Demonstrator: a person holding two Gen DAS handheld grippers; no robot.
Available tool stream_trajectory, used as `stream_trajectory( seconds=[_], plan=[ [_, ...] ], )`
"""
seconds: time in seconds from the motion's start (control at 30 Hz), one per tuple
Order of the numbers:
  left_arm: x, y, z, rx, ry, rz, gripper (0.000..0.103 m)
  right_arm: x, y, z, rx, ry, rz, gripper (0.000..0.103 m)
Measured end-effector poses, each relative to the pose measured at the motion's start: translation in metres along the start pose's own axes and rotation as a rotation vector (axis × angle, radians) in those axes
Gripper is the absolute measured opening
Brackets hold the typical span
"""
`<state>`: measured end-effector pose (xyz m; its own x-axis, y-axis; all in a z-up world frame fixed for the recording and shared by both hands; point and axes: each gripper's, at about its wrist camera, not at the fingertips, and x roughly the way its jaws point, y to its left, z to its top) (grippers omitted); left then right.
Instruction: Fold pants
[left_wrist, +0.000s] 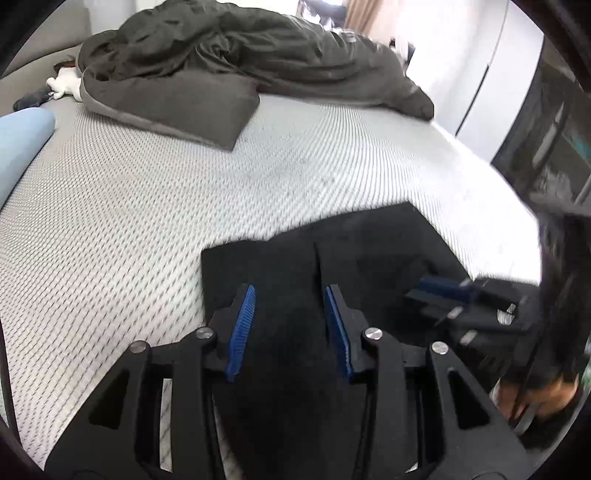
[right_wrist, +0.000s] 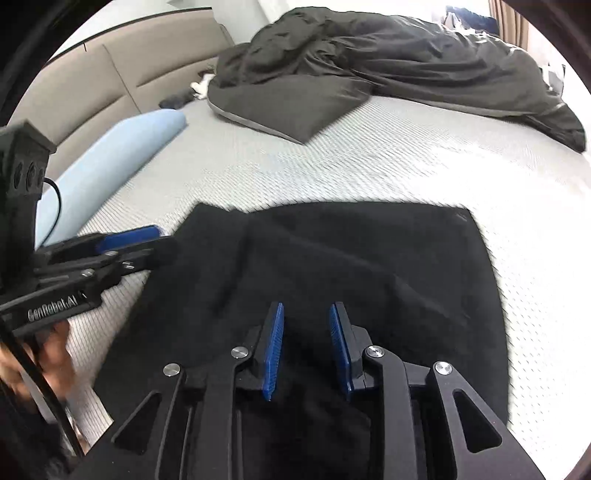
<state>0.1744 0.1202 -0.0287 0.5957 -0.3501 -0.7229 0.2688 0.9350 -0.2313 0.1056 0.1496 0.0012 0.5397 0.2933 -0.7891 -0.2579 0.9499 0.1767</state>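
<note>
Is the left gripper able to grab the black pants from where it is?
Probably yes. The left gripper sits right over the black pants with its blue pads apart and nothing between it and the cloth. The right gripper is off to the side, not blocking it.

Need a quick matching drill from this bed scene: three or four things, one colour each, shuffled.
Things:
1. flat fabric pants
2. long round bolster pillow
3. crumpled duvet
4. padded headboard

Colours:
A. beige
B. black
C. light blue
D. dark grey

Pairs: 1-B, 2-C, 3-D, 4-A
</note>
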Motion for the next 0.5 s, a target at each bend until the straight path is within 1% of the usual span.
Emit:
stream_trajectory(
  seconds=[0.03, 0.1, 0.13, 0.17, 0.2, 0.23, 0.27, 0.3, 0.37, 0.4, 0.43, 0.5],
  plan=[
    [0.007, -0.002, 0.001, 0.000, 0.012, 0.006, 0.036, 0.007, 0.004, 0.004, 0.007, 0.010, 0.005, 0.027],
    [0.037, 0.000, -0.004, 0.002, 0.076, 0.048, 0.036, 0.034, 0.012, 0.011, 0.019, 0.084, -0.006, 0.027],
    [0.052, 0.002, -0.003, 0.001, 0.097, 0.050, 0.036, 0.041, 0.013, 0.005, 0.005, 0.109, -0.021, 0.027],
    [0.055, 0.005, -0.006, 0.007, 0.091, 0.045, 0.036, 0.042, 0.017, -0.001, -0.061, 0.119, -0.081, 0.027],
    [0.052, 0.006, -0.008, 0.024, 0.075, 0.036, 0.036, 0.039, 0.020, -0.003, -0.110, 0.111, -0.123, 0.027],
    [0.048, 0.008, -0.008, 0.036, 0.080, 0.035, 0.037, 0.033, 0.021, -0.006, -0.150, 0.110, -0.176, 0.027],
    [0.044, 0.011, -0.008, 0.026, 0.081, 0.031, 0.039, 0.025, 0.016, -0.011, -0.181, 0.114, -0.257, 0.027],
    [0.040, 0.016, -0.008, 0.004, 0.085, 0.034, 0.040, 0.019, 0.009, -0.016, -0.185, 0.108, -0.272, 0.027],
    [0.031, 0.017, -0.010, -0.006, 0.095, 0.091, 0.040, 0.003, -0.002, -0.023, -0.158, 0.078, -0.214, 0.027],
    [0.019, 0.015, -0.013, 0.004, 0.085, 0.119, 0.040, -0.005, -0.002, -0.026, -0.151, 0.062, -0.202, 0.027],
    [0.007, 0.012, -0.016, 0.011, 0.067, 0.113, 0.040, -0.016, -0.002, -0.027, -0.136, 0.042, -0.171, 0.027],
    [-0.017, 0.009, -0.027, 0.019, 0.030, 0.055, 0.040, -0.038, 0.003, -0.033, -0.115, 0.014, -0.041, 0.028]
  ],
)
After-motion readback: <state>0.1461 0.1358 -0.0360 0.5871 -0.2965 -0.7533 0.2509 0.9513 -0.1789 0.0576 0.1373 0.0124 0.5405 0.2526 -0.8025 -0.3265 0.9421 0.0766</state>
